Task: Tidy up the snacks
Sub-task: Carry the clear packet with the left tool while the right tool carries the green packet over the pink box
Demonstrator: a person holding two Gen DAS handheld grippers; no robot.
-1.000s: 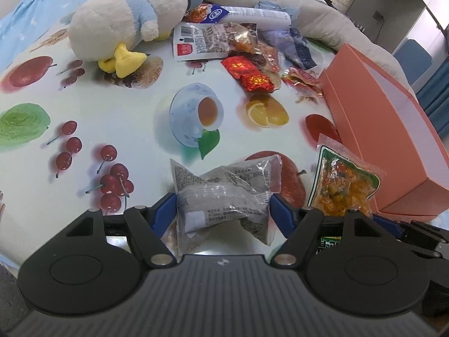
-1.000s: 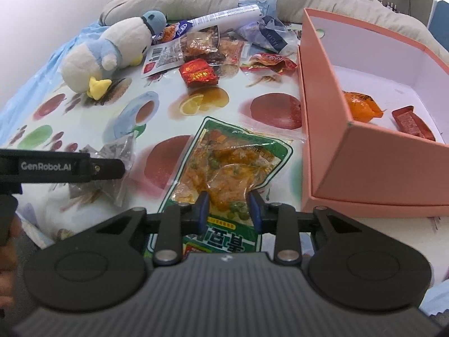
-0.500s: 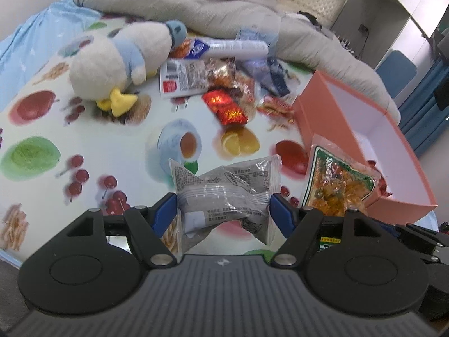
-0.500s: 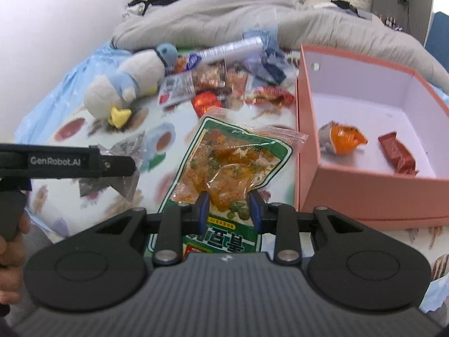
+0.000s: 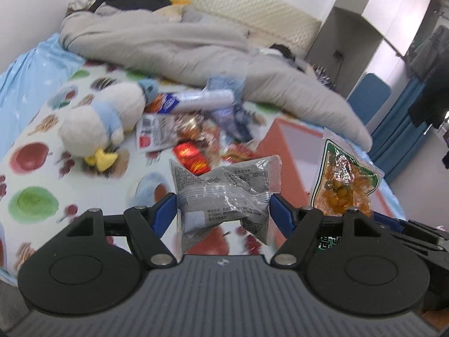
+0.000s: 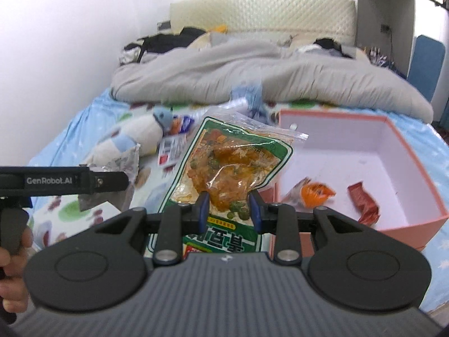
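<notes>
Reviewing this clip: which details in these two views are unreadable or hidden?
- Left wrist view: the snack pile behind the grey packet is motion-blurred; labels unreadable.
- Left wrist view: the pink box interior is hidden by that packet.
- Right wrist view: the green pouch has its lower end hidden behind the gripper body.

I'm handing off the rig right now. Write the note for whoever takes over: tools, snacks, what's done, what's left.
Left tool: shut on the grey packet, held in the air.
Right tool: shut on the green pouch, also held clear of the bed, beside the pink box.
Done: an orange snack and a red wrapper lie in the box.
Left: drop both held packs in the box, then fetch the pile by the plush toy on the bed.
</notes>
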